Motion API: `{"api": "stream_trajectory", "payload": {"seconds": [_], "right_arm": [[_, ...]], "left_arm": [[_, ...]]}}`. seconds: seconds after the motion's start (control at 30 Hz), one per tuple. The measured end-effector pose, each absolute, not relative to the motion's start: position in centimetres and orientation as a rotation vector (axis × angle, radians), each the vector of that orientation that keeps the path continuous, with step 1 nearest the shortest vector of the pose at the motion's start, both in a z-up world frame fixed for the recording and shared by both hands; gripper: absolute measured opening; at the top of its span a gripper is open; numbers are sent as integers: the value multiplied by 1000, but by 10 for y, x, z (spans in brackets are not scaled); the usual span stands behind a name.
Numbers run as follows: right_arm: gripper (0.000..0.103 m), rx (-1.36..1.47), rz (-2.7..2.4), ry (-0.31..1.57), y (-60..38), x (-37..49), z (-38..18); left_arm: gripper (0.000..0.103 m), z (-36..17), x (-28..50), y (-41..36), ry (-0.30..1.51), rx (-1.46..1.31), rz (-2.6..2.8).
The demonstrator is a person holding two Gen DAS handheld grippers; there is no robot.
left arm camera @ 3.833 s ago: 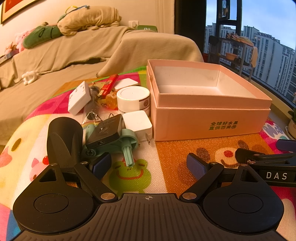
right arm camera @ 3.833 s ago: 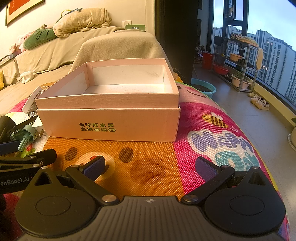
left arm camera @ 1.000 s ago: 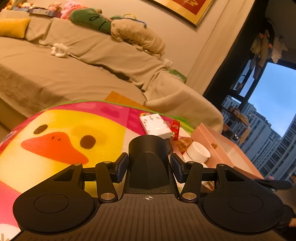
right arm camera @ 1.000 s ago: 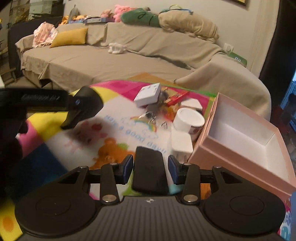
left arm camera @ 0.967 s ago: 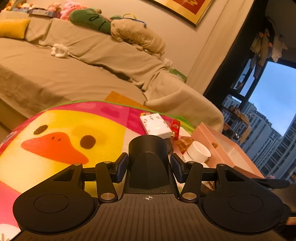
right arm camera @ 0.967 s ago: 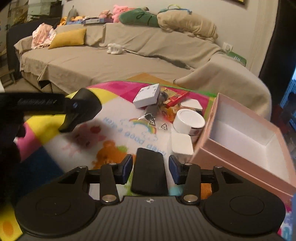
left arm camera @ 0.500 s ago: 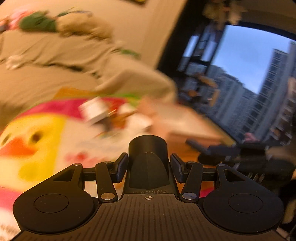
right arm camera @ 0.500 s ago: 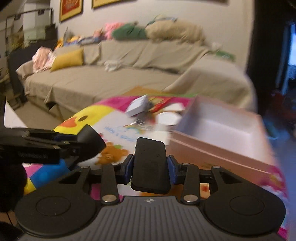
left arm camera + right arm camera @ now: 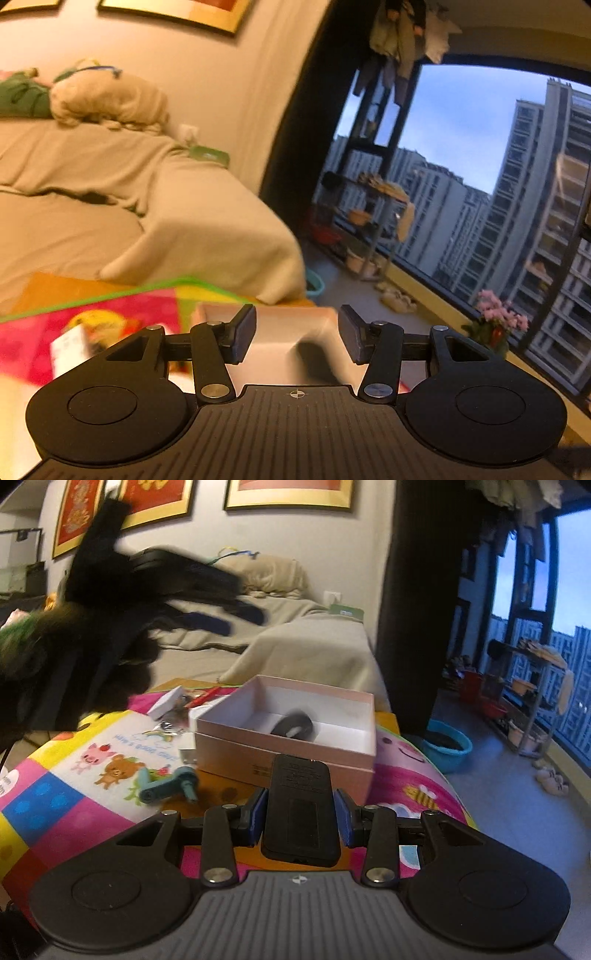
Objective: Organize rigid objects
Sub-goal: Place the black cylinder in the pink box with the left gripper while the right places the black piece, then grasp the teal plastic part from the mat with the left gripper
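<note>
Beige-draped sofa point(image 9: 295, 642) and a tall window on grey tower blocks point(image 9: 461, 206) frame the bright cartoon play mat point(image 9: 92, 753) where I am sorting hard objects. My right gripper point(image 9: 300, 814) is clamped on a flat black remote-like device point(image 9: 300, 805), a blue pad pressed to each long side, after its jaws closed a little further on it within the past second; the device points toward the near wall of the pink cardboard box point(image 9: 288, 753). My left gripper point(image 9: 297, 338) stands with jaws apart and nothing between its pads, hanging above the blurred pink box point(image 9: 288, 332) in its own view; from the right wrist it appears as a dark smear point(image 9: 207, 602) high over the mat, well clear of everything. Inside the box lies one dark rounded object point(image 9: 295, 725), blurred, on the white floor near the middle; open floor remains around it. Just left of the box sit a white block point(image 9: 190, 751), a white round tub point(image 9: 207, 709) and a white socket adapter point(image 9: 166, 701) amid small clutter, while a teal plastic crank-shaped piece point(image 9: 168, 784) lies on the mat near the box's front corner. Bare mat stretches to my left; the right edge drops to grey floor point(image 9: 480, 812).
</note>
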State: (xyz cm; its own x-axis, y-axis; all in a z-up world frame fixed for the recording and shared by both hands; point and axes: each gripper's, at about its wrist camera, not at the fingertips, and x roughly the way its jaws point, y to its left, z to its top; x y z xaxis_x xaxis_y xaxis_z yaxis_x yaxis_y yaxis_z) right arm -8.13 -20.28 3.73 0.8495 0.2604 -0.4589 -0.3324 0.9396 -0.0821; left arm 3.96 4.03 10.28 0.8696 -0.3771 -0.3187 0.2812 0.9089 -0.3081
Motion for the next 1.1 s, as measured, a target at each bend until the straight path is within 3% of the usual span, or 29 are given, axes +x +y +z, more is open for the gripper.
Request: {"api": "stream_trajectory", "payload": {"seconds": [0.33,0.4,0.43,0.47,0.7,0.77,0.93,1.1], "right_arm": [[38,-84,328,371,-176,-5,85],[54,-106,284,354,-158,23,98],[68,-121,272,371,-151,34,100],[70,-128,267,386,-144,41,100],[71,-141,381,509,-124,9,46],[80,-129,474,580,-120,-8,26],[80,-228,552,601,-99,-31,0],[80,-153,533,627,-99,-24,-11]], "left_arm": [[54,32,-53,95,600,-142,-332],[54,27,-60,97,613,-147,-314],[54,25,-60,100,614,-154,-304],[54,24,-60,103,612,-166,-298],[53,23,-24,117,605,-284,-259],[53,23,-17,120,582,-320,-241],[53,21,-6,118,583,-331,-244],[54,25,18,118,567,-341,-234]]}}
